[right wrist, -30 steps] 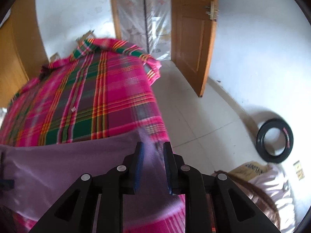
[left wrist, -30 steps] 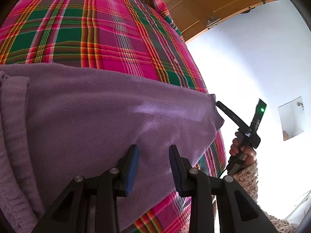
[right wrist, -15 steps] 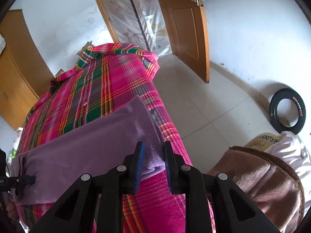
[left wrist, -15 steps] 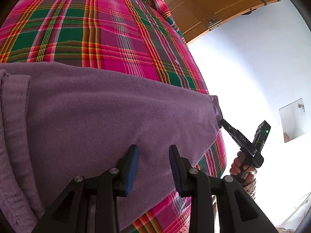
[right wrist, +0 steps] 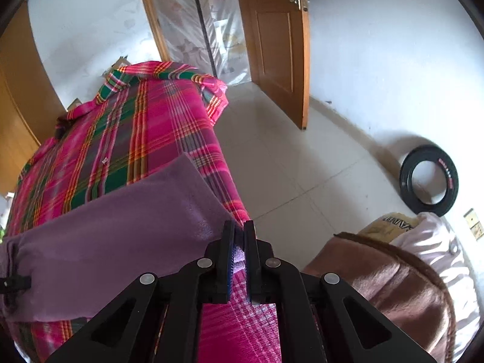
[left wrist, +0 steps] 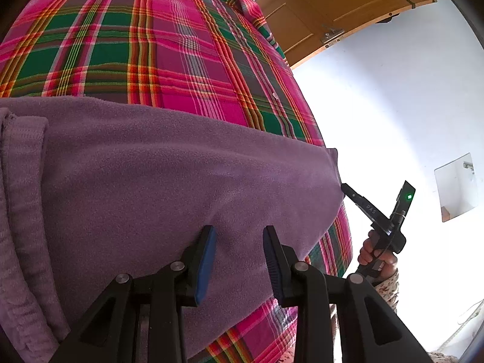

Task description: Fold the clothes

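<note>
Right gripper (right wrist: 239,242): clamping the purple fleece garment's (right wrist: 121,236) corner at 6 o'clock. Left gripper (left wrist: 239,251): spread apart, hovering over that fleece, which is lying across the plaid-covered bed (left wrist: 151,45).

Purple fleece garment (left wrist: 169,181) spread flat across plaid bed; seemingly folded.

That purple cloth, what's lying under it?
Under the purple cloth lies a pink and green plaid sheet, showing around its edges. Whatever that sheet covers stays hidden.
</note>
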A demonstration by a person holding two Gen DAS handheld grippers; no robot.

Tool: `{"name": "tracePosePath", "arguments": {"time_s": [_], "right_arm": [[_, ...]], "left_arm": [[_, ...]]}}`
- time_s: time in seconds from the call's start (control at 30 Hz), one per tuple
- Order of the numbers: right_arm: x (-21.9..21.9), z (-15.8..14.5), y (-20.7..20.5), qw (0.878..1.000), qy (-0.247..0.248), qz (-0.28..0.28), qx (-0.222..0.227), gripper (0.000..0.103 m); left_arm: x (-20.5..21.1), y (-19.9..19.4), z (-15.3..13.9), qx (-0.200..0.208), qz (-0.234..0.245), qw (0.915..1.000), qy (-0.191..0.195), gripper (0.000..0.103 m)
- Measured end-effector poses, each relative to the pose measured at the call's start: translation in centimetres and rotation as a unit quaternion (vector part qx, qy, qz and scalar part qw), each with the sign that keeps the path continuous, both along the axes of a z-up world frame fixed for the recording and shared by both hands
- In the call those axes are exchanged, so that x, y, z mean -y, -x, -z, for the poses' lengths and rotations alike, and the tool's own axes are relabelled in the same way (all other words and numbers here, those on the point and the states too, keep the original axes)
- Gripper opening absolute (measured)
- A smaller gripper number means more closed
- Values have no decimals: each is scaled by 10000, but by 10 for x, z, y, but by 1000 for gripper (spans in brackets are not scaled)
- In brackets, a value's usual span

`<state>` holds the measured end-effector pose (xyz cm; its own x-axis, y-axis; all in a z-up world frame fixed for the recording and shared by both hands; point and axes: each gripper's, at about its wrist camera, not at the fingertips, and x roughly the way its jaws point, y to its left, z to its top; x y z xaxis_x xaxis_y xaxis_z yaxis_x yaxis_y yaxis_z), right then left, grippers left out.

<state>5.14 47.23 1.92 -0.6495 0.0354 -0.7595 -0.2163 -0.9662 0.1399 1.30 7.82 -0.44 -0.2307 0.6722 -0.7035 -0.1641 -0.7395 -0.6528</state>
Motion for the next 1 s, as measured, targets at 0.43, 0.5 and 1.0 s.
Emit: {"name": "tracePosePath", "arguments": {"time_s": [0.43, 0.5, 1.0], "right_arm": [[-29, 0, -33, 9885, 1361, 446, -490, 30], [-28, 5, -33, 9880, 1427, 423, -415, 35], [4, 11, -33, 9946, 620, 649, -514, 44]], "left_arm": [[-7, -2, -10, -79, 128, 9996, 222, 34], [-11, -2, -11, -67, 160, 9995, 255, 34], [-49, 16, -21, -104, 491, 9983, 290, 34]]}}
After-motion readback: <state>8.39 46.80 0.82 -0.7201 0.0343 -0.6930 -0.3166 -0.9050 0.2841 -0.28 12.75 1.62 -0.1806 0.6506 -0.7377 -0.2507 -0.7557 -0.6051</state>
